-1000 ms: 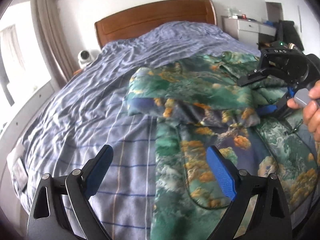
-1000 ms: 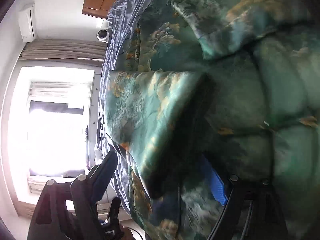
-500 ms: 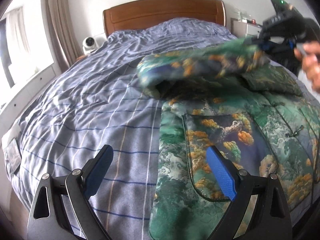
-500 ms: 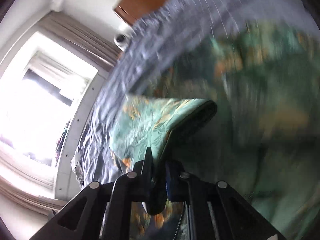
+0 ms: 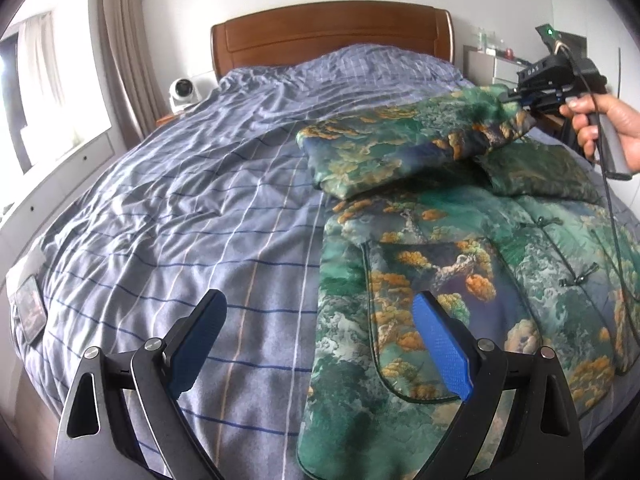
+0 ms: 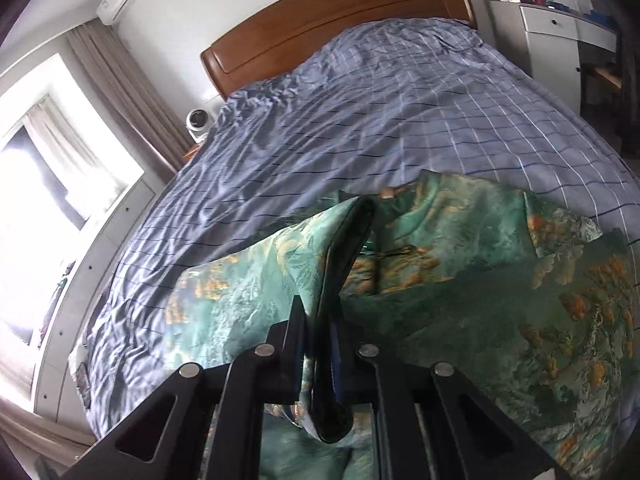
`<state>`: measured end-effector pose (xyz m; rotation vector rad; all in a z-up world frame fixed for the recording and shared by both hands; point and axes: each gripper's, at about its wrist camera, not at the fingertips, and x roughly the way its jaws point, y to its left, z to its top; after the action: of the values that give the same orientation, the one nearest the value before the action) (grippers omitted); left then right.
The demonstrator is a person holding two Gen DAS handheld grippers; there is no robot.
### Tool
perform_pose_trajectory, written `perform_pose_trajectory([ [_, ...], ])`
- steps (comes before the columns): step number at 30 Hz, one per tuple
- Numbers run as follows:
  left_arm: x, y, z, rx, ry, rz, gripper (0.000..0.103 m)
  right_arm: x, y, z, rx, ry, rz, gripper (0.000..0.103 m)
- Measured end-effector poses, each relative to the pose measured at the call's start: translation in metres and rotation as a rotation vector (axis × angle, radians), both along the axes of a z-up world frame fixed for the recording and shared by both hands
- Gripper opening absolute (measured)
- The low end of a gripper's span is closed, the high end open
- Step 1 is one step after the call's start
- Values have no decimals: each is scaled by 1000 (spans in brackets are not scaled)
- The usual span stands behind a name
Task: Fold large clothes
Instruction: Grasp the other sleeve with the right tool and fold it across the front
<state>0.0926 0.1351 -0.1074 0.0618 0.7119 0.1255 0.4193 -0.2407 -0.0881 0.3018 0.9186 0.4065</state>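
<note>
Nearest the left wrist camera, the left gripper (image 5: 316, 344) hangs with its jaws spread wide and nothing between them, above the near hem of the padded jacket (image 5: 460, 292). This green garment with orange landscape print lies spread, front up, on the right half of the bed (image 5: 200, 208), over a blue checked duvet. Farther back, one sleeve (image 5: 400, 148) is raised clear of the jacket body, with its cuff end clamped in the right gripper (image 6: 318, 344), whose jaws are pressed tight on the fabric edge. A hand (image 5: 608, 128) holds that tool near the far right. Beyond stand the wooden headboard (image 5: 332, 40) and a small white camera (image 5: 183, 90) on the bedside.

Judged step: the sleeve fold, early in the task. The next move calls for carrying the sleeve across the chest and laying it flat before release; the slick fabric may slip.
</note>
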Motion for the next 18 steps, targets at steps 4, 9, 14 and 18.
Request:
perform_pose_trajectory([
  [4,-1,0,-1,1,5,0,95,0,-4,-14,-24,-1,-9,10],
  [9,-2,-2,-3,0,14,-6,95,13,-6,-46,-112,59,-6,10],
  [14,-3,-6,-7,22,29,-18,95,18,-7,-79,-172,117,16,11],
  [18,0,-7,-9,12,53,-27,95,16,-9,-81,-202,86,37,49],
])
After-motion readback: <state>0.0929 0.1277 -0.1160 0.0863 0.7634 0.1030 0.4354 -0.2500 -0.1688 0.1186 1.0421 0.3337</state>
